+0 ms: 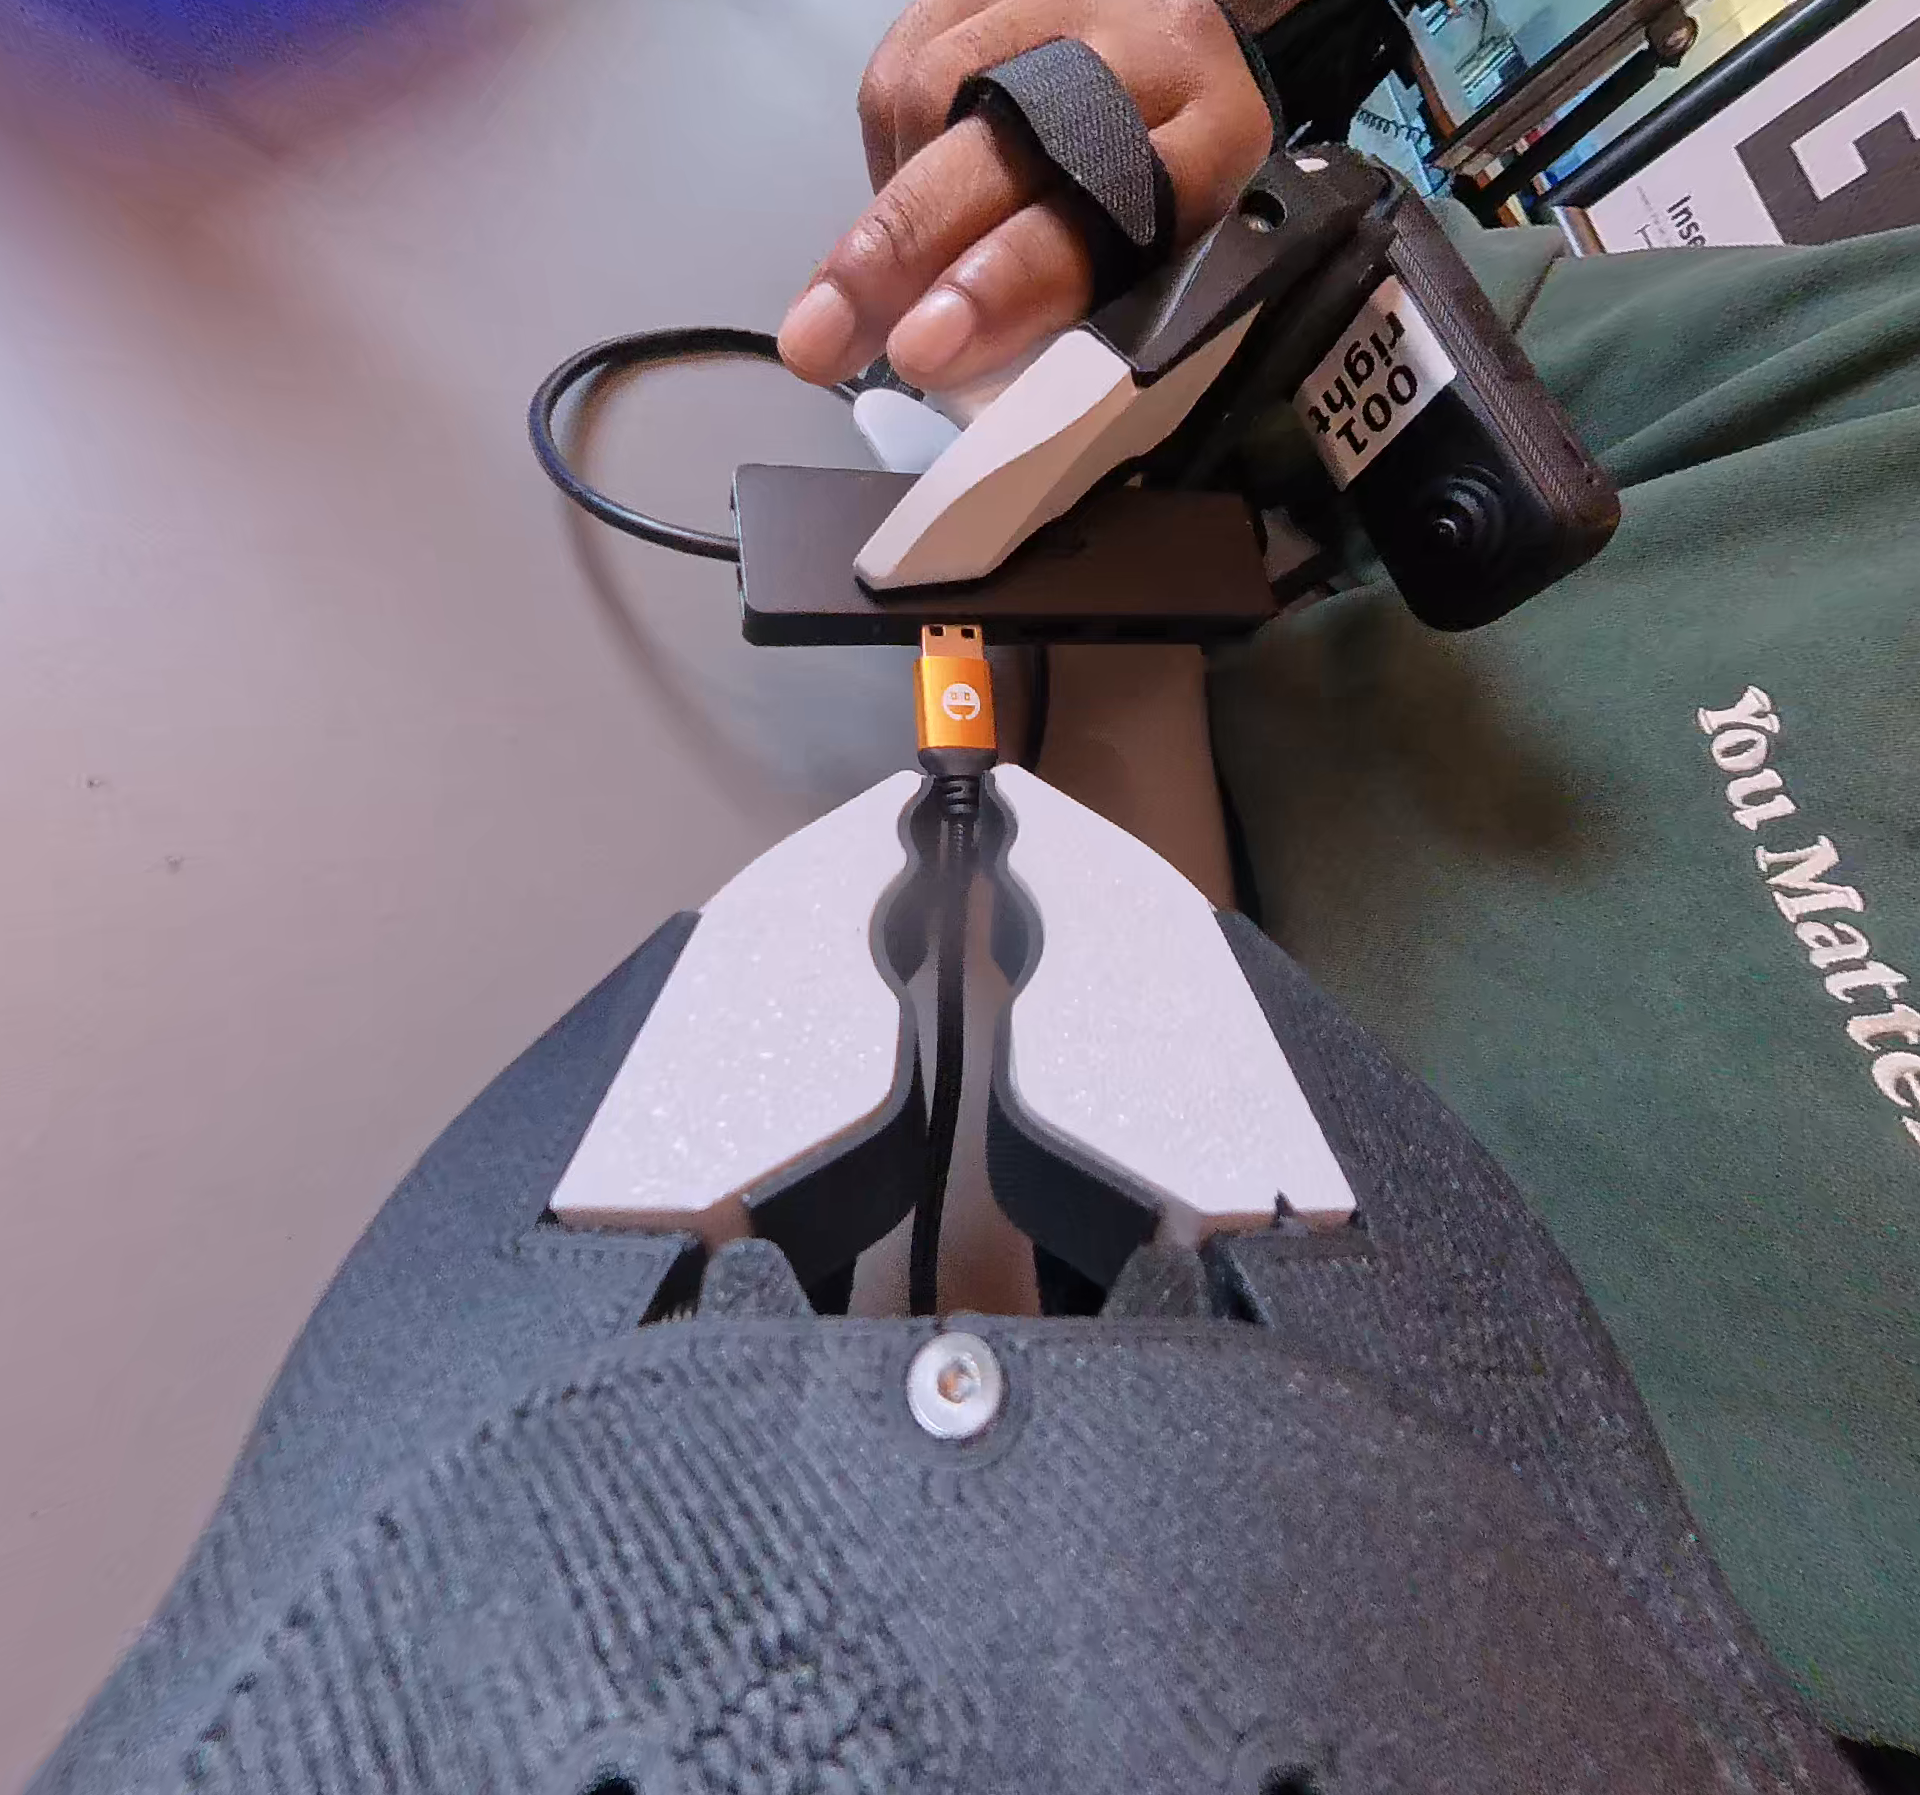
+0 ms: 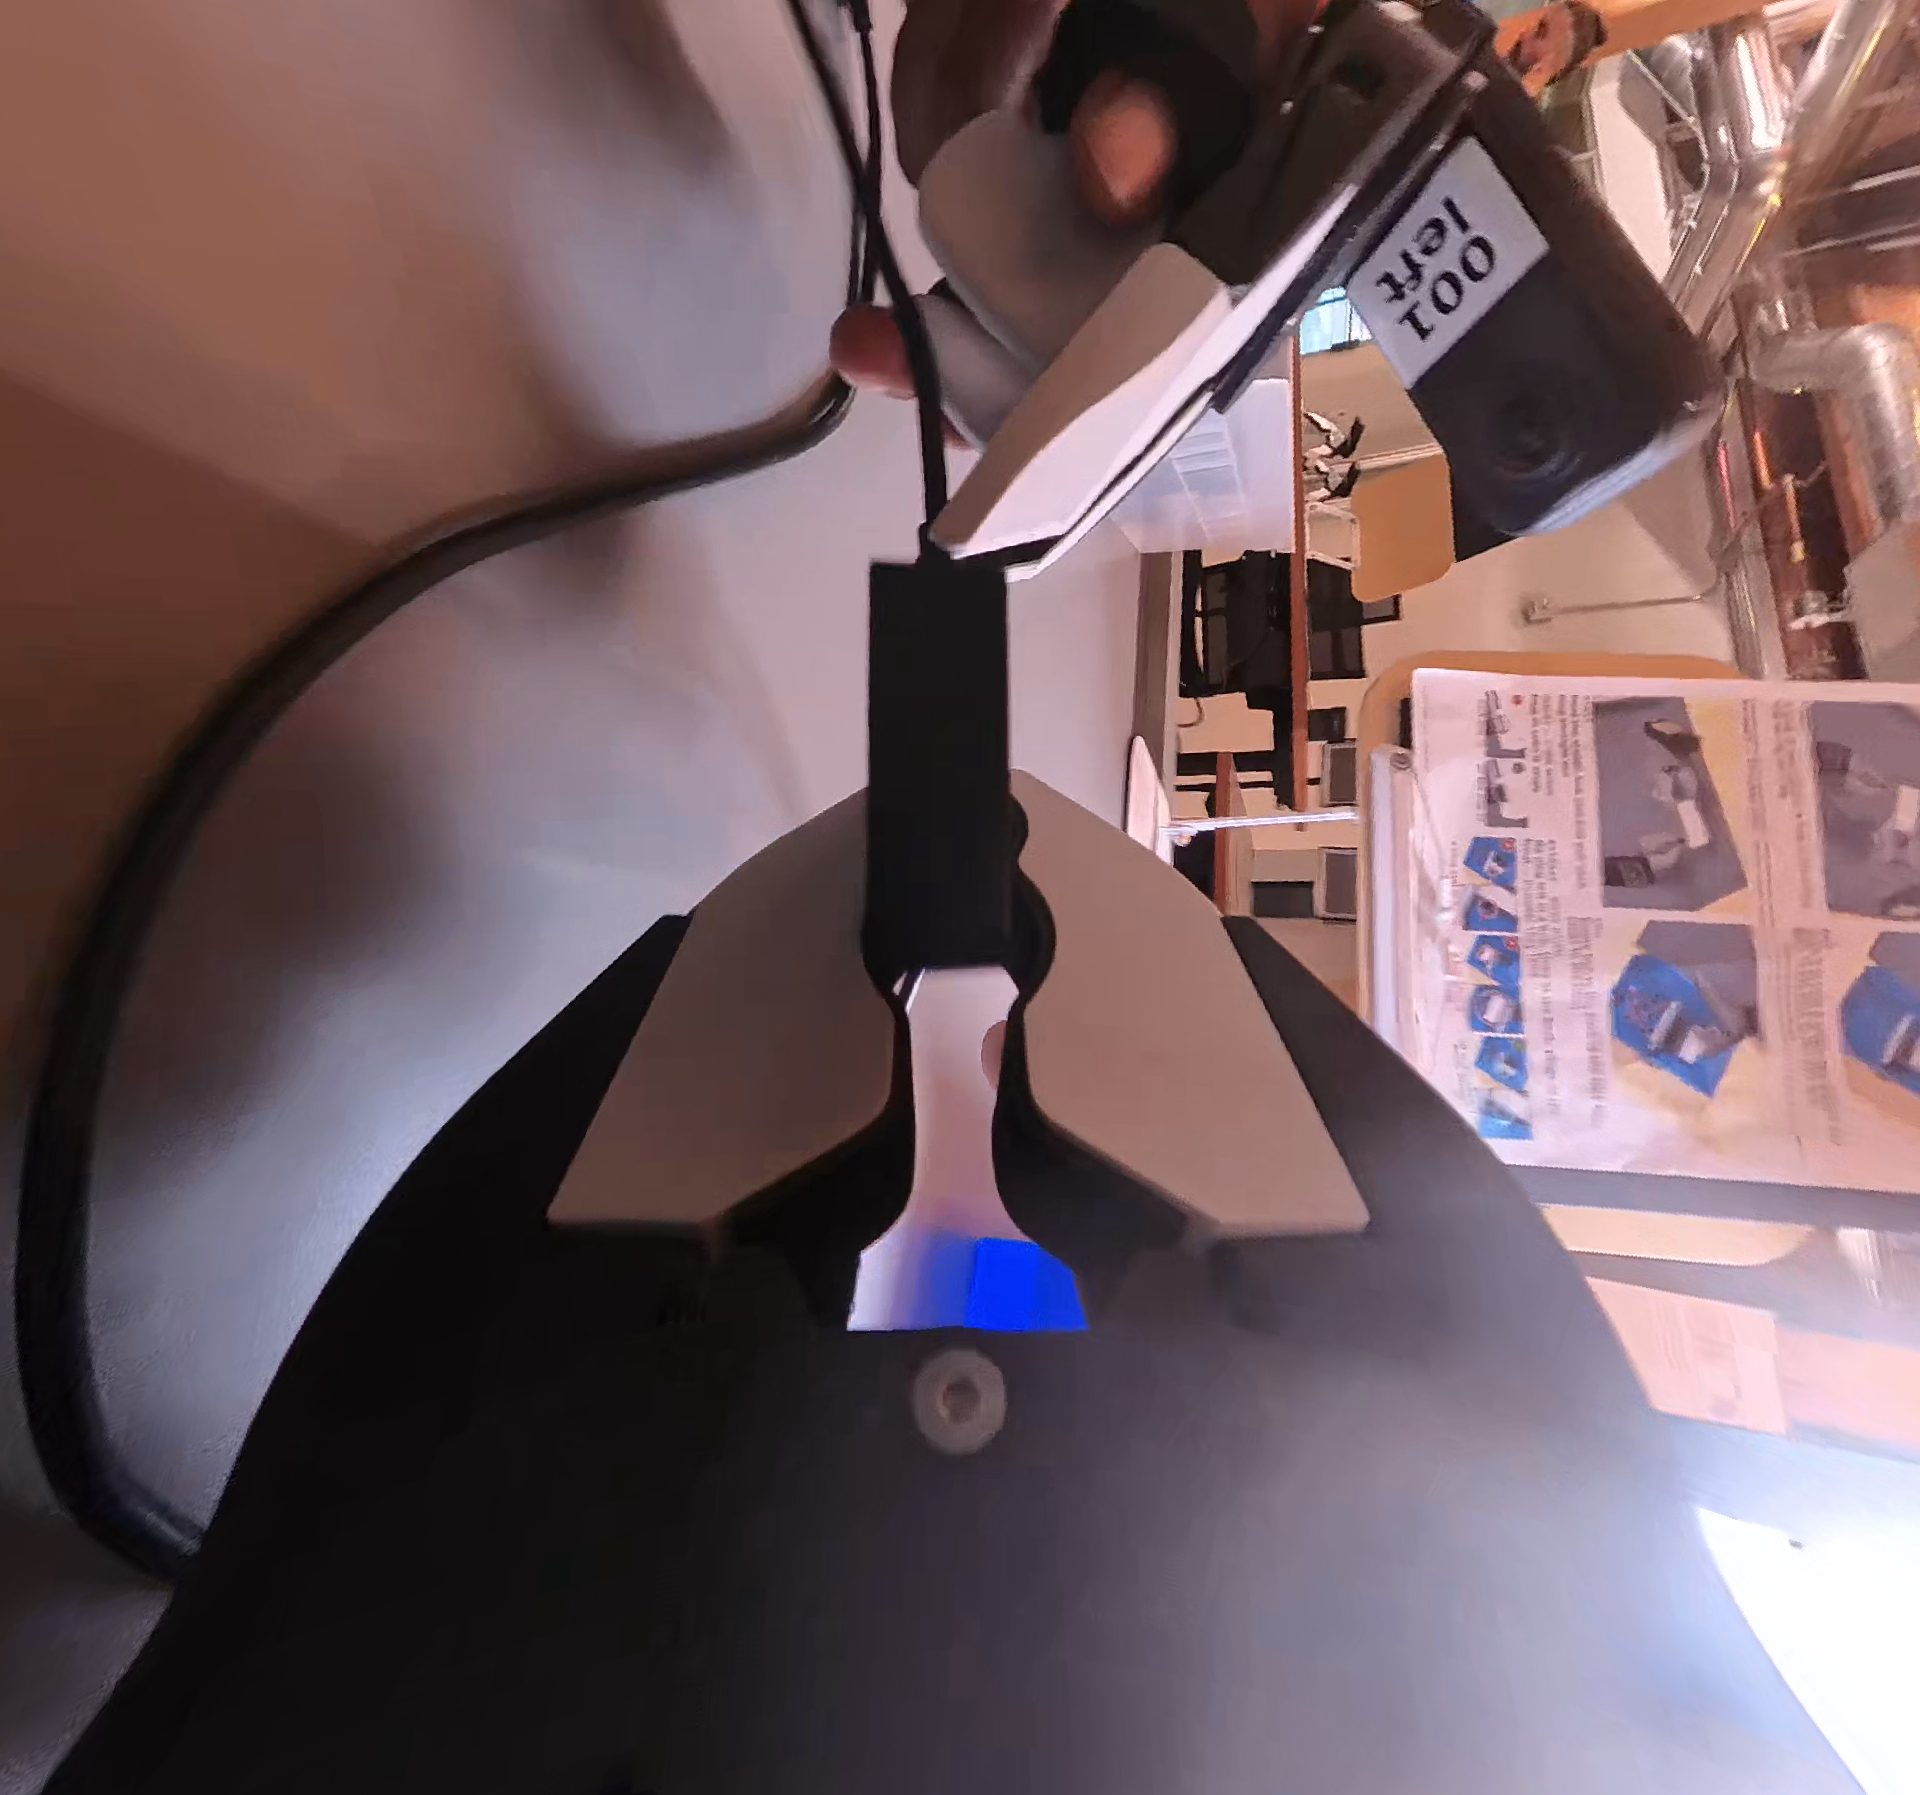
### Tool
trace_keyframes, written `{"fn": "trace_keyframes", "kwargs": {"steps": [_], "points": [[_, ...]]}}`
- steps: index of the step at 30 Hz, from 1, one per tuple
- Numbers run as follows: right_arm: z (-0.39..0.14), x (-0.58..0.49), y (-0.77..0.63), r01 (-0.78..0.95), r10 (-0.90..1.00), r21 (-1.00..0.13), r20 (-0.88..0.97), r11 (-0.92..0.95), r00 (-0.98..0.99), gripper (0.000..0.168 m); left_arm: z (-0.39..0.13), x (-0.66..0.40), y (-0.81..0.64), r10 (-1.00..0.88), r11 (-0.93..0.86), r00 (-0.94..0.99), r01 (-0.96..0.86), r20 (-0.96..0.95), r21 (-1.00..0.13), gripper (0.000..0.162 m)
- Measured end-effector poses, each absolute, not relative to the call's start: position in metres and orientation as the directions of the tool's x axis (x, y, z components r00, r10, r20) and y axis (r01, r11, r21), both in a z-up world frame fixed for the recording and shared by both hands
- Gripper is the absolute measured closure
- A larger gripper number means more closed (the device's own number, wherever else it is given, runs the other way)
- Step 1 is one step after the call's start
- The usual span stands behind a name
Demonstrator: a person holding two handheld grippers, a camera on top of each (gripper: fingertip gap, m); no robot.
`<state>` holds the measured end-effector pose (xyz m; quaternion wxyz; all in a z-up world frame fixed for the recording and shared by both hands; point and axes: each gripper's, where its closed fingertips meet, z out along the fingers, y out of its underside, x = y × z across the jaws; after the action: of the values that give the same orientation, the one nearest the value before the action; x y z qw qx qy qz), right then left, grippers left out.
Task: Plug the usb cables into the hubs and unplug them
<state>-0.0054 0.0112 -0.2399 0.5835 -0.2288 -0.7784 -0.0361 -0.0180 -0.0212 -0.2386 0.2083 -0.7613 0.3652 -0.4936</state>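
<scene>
**Plug meets port, held off the table**

The left gripper (image 1: 954,789) pinches the braided cable just behind its orange USB plug (image 1: 953,698), keeping the tip rigid at the black hub (image 1: 997,561), which the right gripper (image 2: 940,872) clamps steady, apparently to brace against the push.

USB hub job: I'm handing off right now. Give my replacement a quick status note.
Left gripper: shut on the braided cable just behind the orange USB plug.
Right gripper: shut on the black hub, held in the air.
Plug's metal tip sits at the hub's side edge, mostly exposed, not seated.
Left: whether it is going in or coming out, the frames don't show.
</scene>
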Motion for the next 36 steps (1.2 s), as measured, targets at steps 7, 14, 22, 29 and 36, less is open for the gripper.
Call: {"fn": "trace_keyframes", "kwargs": {"steps": [7, 14, 22, 29, 36], "points": [[-0.246, -0.005, 0.016, 0.442, 0.234, -0.110, 0.943, 0.890, -0.236, 0.157, -0.243, -0.017, -0.015, -0.758, -0.652, 0.295, -0.343, 0.581, -0.676, 0.155], [-0.250, -0.008, 0.018, 0.466, 0.230, -0.097, 0.943, 0.880, -0.239, 0.157, -0.252, -0.011, -0.013, -0.777, -0.629, 0.334, -0.370, 0.534, -0.684, 0.155], [-0.234, -0.009, 0.033, 0.520, 0.280, -0.167, 0.949, 0.838, -0.147, 0.156, -0.231, -0.016, 0.003, -0.844, -0.513, 0.355, -0.313, 0.403, -0.799, 0.155], [-0.223, 0.003, 0.045, 0.549, 0.338, -0.244, 0.938, 0.799, -0.075, 0.156, -0.115, -0.097, 0.030, -0.809, -0.232, 0.574, -0.117, 0.125, -0.966, 0.142], [-0.221, 0.003, 0.050, 0.551, 0.352, -0.259, 0.933, 0.794, -0.069, 0.156, -0.126, -0.294, 0.081, -0.433, -0.415, 0.863, -0.447, -0.260, -0.792, 0.148]]}}
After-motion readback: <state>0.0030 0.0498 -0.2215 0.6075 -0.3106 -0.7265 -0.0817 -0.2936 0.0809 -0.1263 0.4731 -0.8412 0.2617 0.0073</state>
